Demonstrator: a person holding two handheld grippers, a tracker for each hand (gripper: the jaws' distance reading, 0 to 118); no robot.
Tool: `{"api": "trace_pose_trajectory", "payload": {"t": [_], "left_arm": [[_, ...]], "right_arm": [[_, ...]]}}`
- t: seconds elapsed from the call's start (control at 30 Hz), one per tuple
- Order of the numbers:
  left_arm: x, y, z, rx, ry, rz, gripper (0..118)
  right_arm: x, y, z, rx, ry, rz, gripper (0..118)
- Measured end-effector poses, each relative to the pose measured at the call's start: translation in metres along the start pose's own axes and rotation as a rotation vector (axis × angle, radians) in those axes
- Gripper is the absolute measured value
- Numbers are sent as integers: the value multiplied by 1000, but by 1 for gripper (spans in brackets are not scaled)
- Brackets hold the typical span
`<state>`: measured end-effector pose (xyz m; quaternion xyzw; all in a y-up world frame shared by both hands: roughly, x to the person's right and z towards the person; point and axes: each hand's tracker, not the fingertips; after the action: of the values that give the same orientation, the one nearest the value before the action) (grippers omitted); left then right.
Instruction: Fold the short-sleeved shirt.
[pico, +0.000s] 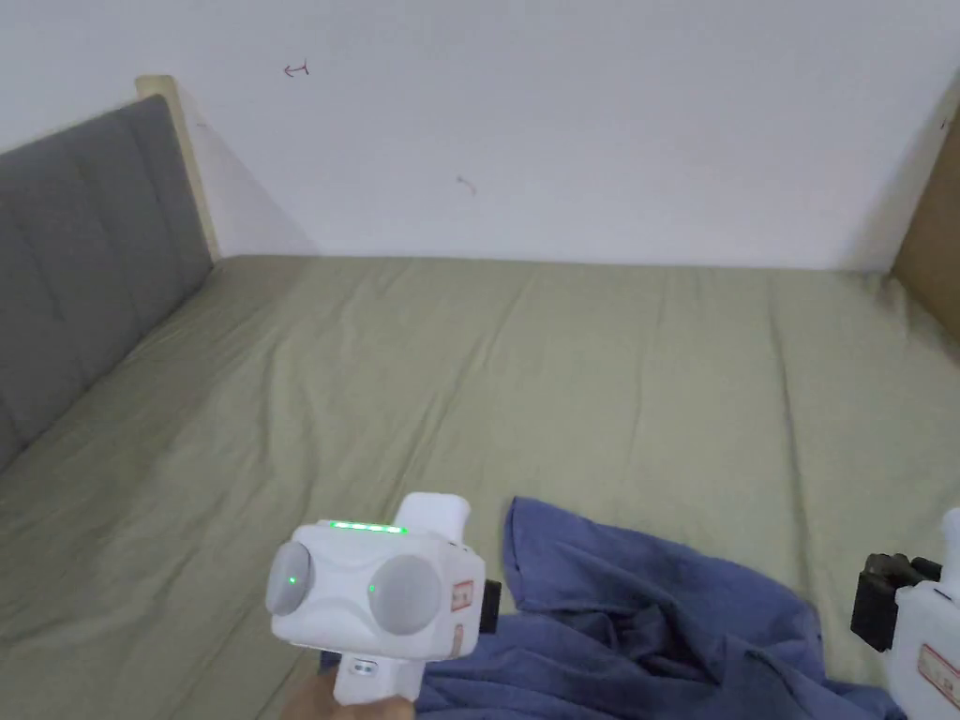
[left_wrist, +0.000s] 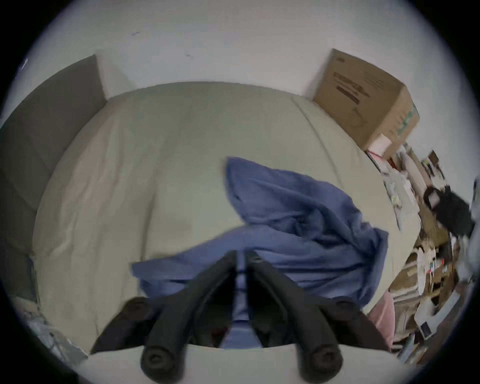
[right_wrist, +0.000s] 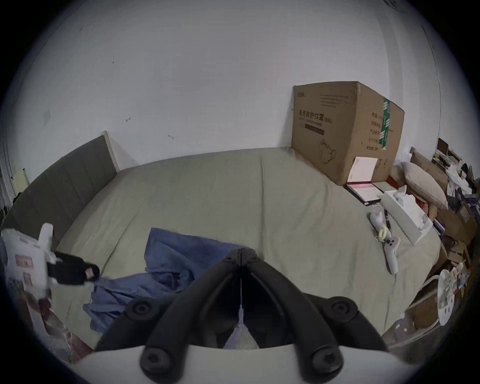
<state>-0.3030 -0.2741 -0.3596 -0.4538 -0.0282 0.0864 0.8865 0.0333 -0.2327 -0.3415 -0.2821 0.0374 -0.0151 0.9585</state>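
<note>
A: Two grippers, one blue shirt (pico: 647, 619), crumpled on the near part of the bed (pico: 562, 375). Surface?

B: Olive-green sheet, lightly creased, mostly bare. Grey padded headboard (pico: 84, 272) on the left, white wall (pico: 562, 122) behind with a few small marks.

A: Right side?

B: Big cardboard box (right_wrist: 345, 130) at the far right corner against the wall, then a pillow (right_wrist: 426, 184), papers and a white controller (right_wrist: 389, 249) along the edge. Cluttered floor past that.

A: Left gripper (left_wrist: 241, 256)?

B: Jaws nearly together, narrow slit, blue cloth showing between them. Looks clamped on the shirt edge, frame is blurry.

A: Right gripper (right_wrist: 241, 252)?

B: Jaws pressed tight, thin fold of shirt running down between them. In the head view it sits at the right edge (pico: 914, 619).
</note>
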Motion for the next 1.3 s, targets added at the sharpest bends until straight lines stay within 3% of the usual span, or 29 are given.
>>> {"api": "trace_pose_trajectory", "payload": {"t": [0.03,0.1,0.13,0.2,0.3,0.33,0.37,0.4,0.43,0.47,0.57,0.6,0.73,0.87,0.9,0.97,1.0,1.03,1.13,1.23,1.3], "left_arm": [[-13,5,0,11,34,23,49],[-43,12,-7,-17,131,76,114],[-55,13,-15,-43,170,99,118],[-79,12,-29,-36,191,125,109],[-101,2,-61,-166,220,212,105],[-103,-1,-68,-178,199,230,96],[-106,-4,-78,-206,167,236,75],[-107,-13,-90,-221,145,254,45],[-107,-17,-98,-240,140,265,41],[-104,-22,-105,-270,224,252,38],[-94,-20,-86,-180,226,202,31],[-93,-17,-82,-160,224,197,2],[-96,-12,-65,-134,183,240,3],[-96,-8,-45,-95,139,247,3],[-96,-7,-40,-86,135,250,3],[-97,-8,-35,-69,132,252,3],[-98,-7,-32,-67,132,254,3],[-98,-6,-31,-63,133,252,3],[-96,-5,-26,-55,136,240,3],[-95,-3,-27,-49,132,221,3],[-94,1,-28,-51,141,193,3]], "right_arm": [[-1,0,-2,-2,2,1,1],[-4,-1,-5,-8,9,8,1],[-5,-2,-7,-12,11,12,1],[-5,-4,-12,-25,13,24,1],[-5,-9,-20,-48,12,22,1],[-2,-11,-24,-55,13,20,1],[-1,-13,-27,-63,14,20,1],[-1,-14,-29,-70,14,21,1],[-1,-14,-30,-78,14,24,1],[0,-16,-32,-86,11,30,1],[4,-17,-36,-99,14,47,1],[2,-16,-37,-102,16,53,1],[8,1,-55,-123,109,3,1],[4,35,-103,-192,254,76,4],[2,44,-122,-230,304,79,21],[-4,52,-163,-353,356,125,77],[-6,55,-185,-415,364,186,93],[-15,49,-198,-430,342,202,93],[-29,36,-259,-532,228,350,93],[-32,19,-304,-652,262,354,91],[-32,3,-323,-707,225,362,69]]}}
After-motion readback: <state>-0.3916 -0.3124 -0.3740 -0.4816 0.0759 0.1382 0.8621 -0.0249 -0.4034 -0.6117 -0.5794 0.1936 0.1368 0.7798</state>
